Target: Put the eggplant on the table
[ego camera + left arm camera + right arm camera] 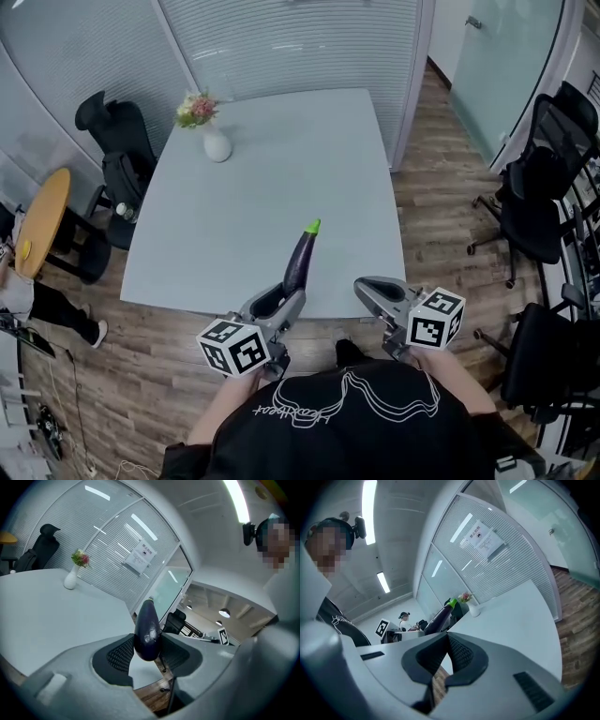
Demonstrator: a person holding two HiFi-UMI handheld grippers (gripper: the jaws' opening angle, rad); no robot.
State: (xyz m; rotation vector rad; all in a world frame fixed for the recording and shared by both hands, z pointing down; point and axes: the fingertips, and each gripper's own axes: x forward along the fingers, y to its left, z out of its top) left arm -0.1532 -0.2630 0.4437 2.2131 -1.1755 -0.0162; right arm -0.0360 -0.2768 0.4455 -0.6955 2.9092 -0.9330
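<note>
— Two grippers, one in each hand: what's each of them doing?
— The left gripper (284,300) is clamped on the eggplant (300,262). Its own view shows both ribbed pads pressed against the rounded dark end, one on each side.
— And the other?
— The right gripper (367,288) carries nothing. Its jaws meet at the tips, with only floor showing in the gap behind them.
— So where's the eggplant?
— In the air, jutting out from the left jaws over the near edge of the pale table (262,187). It tilts upward, green stem end farthest from the person. I can't tell whether any of it touches the tabletop.
— Anything else on that table?
— A white vase (217,146) of flowers at the far left corner, well apart from the eggplant. Both grippers hang at the near edge, the right one just beside the left
</note>
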